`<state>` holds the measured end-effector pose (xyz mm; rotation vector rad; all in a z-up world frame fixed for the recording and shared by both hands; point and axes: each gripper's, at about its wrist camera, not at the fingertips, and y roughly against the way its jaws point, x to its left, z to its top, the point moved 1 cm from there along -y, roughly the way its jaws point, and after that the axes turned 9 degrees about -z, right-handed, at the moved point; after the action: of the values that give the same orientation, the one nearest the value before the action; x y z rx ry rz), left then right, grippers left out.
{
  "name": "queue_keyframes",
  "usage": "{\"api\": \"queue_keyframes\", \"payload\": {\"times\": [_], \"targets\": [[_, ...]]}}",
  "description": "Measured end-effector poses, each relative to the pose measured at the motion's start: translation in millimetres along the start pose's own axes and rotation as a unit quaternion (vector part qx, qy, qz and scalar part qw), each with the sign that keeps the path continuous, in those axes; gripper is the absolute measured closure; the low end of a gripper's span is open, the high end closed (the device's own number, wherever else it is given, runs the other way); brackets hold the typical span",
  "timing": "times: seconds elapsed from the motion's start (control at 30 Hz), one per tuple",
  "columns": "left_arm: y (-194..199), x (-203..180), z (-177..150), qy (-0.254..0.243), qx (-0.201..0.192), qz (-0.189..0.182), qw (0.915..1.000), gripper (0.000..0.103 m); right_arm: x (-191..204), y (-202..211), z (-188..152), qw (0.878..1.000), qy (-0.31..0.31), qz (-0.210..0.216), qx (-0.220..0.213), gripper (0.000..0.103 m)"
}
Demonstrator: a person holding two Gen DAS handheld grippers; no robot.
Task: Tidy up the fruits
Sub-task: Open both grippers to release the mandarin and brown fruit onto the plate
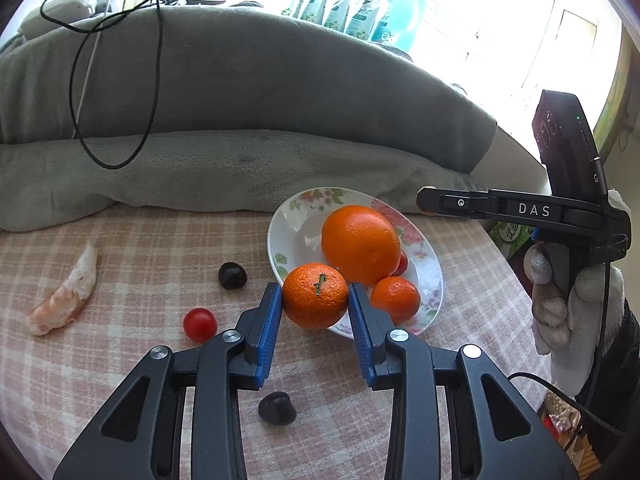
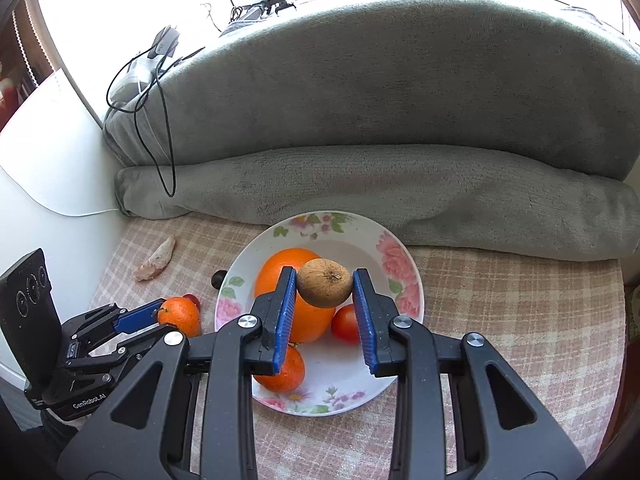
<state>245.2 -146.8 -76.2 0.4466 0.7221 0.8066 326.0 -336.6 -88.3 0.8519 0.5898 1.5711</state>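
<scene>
Your left hand-held gripper (image 1: 315,294) clamps a dimpled, round mandarin (image 1: 315,295) between ribbed blue pads, at the glossy floral bowl's (image 2: 384,240) nine o'clock rim. Your right hand-held gripper (image 2: 325,283) grips a dull brown, rough-skinned round fruit (image 2: 325,283) above the bowl's smooth large orange (image 2: 280,272). A checked cloth covers the surface (image 2: 500,300).

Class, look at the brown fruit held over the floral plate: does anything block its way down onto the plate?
Partly. The brown fruit, gripped in the right tool, hangs above the big orange, with a tomato and a small mandarin close by. Bare plate shows behind and to the right, so a clear spot remains there.
</scene>
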Motion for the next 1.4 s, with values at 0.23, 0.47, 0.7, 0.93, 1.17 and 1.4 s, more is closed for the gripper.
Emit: {"api": "queue_keyframes", "payload": {"times": [0.23,0.47,0.7,0.93,1.17,1.4], "targets": [[-10.9,-1.7,1.6,-0.002,0.009,-0.004,1.0,0.071,-6.1,-9.9,0.6,1.0,-0.007,-0.001,0.009,0.073],[-18.5,-0.8,3.7,-0.002,0.014,-0.009,0.9999,0.071,-11.5,-16.4,1.7,1.0,-0.017,-0.002,0.016,0.073],[-22.5,-1.7,3.1,-0.002,0.016,-0.012,0.9998,0.07,-12.7,-17.1,1.9,1.0,-0.021,0.002,0.017,0.073],[-19.6,-4.2,4.2,-0.008,0.011,-0.013,0.9998,0.066,-10.4,-13.3,2.4,1.0,-0.017,0.0,0.01,0.055],[-14.7,-6.9,3.5,-0.016,0.007,-0.011,0.9998,0.049,-3.4,-1.0,4.2,1.0,-0.008,-0.001,-0.012,0.022],[-8.5,-8.9,3.3,-0.021,-0.002,-0.005,0.9998,0.028,5.9,9.9,5.3,1.0,0.007,-0.001,-0.024,0.015]]}}
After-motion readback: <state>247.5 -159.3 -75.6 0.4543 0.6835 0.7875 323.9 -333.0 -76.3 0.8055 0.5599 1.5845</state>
